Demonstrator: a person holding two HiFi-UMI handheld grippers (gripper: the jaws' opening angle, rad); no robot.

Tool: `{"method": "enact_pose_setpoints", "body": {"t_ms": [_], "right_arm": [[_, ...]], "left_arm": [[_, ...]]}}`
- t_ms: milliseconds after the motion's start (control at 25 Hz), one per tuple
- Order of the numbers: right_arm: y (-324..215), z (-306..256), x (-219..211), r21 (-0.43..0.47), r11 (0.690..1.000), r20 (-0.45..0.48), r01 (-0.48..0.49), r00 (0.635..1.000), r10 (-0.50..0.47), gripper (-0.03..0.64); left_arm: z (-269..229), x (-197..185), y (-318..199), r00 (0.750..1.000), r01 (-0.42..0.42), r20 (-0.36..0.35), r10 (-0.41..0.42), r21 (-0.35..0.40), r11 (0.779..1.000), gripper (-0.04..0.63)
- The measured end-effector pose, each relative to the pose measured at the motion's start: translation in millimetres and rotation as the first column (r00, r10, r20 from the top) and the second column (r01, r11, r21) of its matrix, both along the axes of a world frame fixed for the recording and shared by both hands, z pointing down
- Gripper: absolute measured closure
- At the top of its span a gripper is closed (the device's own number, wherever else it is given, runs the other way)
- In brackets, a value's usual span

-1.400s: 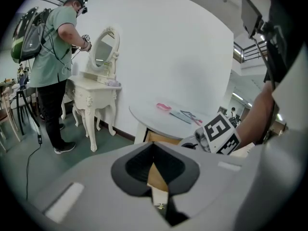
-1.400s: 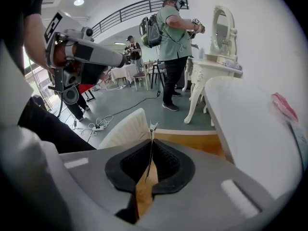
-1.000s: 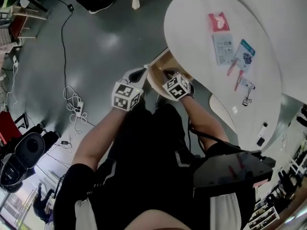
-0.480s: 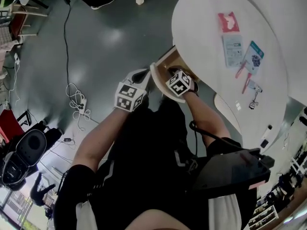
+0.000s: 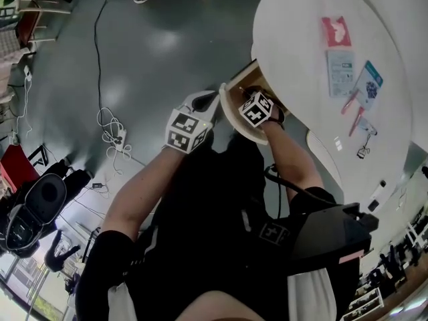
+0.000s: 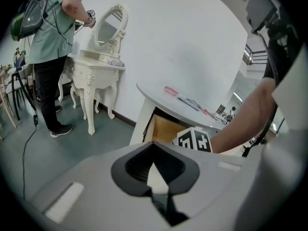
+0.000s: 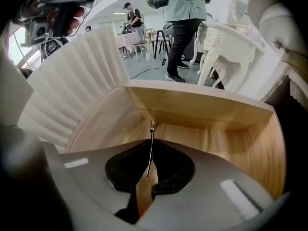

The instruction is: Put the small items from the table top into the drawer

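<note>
The wooden drawer [image 5: 249,85] stands pulled out under the white oval table [image 5: 294,19]. My right gripper [image 5: 247,95] reaches inside it; in the right gripper view its jaws [image 7: 150,147] are shut on a thin metal pin [image 7: 151,138] that sticks up above the drawer's floor [image 7: 216,143]. My left gripper [image 5: 208,101] hovers beside the drawer's front, shut and empty [image 6: 155,149]. On the table lie a red packet [image 5: 336,31], a pale card [image 5: 340,72], a blue packet [image 5: 368,84], two pink pens [image 5: 353,111] and a small metal clip [image 5: 364,146].
The ribbed white drawer front [image 7: 72,95] curves to the left of my right gripper. Cables [image 5: 110,136] and a black bag [image 5: 33,209] lie on the grey floor. A person [image 6: 53,42] stands by an ornate white dressing table [image 6: 98,66].
Both grippers keep their places at the drawer. The head view has swung, so the table and drawer sit a little further right and higher in it.
</note>
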State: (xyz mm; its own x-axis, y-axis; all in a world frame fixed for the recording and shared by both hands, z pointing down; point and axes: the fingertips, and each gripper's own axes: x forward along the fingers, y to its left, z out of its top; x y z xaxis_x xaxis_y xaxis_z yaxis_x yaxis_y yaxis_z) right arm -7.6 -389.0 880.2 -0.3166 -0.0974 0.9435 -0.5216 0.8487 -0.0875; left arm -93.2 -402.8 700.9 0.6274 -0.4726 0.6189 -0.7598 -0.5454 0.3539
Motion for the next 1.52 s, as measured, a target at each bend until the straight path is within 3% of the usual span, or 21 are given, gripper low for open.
{"method": "enact_pose_setpoints", "body": {"t_ms": [760,920,1080,1280,1520], "right_arm": [[1,35,10,-0.077,0.994,-0.028,-0.079,0.997,0.077,0.601],[1,30,8,-0.083,0.992,-0.014,-0.094,0.996,0.093,0.529],[-3,21,7,-0.056,0.992,-0.005,-0.109,0.994,0.109,0.526],[-4,-1,2,-0.026,0.993,0.039,-0.116,0.992,0.117,0.542],[5,-35,-1,-0.030,0.990,0.136,-0.135,0.981,0.138,0.610]], "left_arm": [[5,-7,10,0.999,0.053,-0.003,-0.053,-0.011,0.999,0.595],[2,-10,16,0.998,0.055,0.001,-0.055,-0.012,0.998,0.595],[-6,-10,16,0.999,0.053,0.001,-0.053,0.015,0.998,0.595],[-21,-9,14,0.996,0.085,-0.017,-0.085,0.043,0.995,0.595],[-47,2,23,0.997,0.070,-0.022,-0.068,0.106,0.992,0.595]]}}
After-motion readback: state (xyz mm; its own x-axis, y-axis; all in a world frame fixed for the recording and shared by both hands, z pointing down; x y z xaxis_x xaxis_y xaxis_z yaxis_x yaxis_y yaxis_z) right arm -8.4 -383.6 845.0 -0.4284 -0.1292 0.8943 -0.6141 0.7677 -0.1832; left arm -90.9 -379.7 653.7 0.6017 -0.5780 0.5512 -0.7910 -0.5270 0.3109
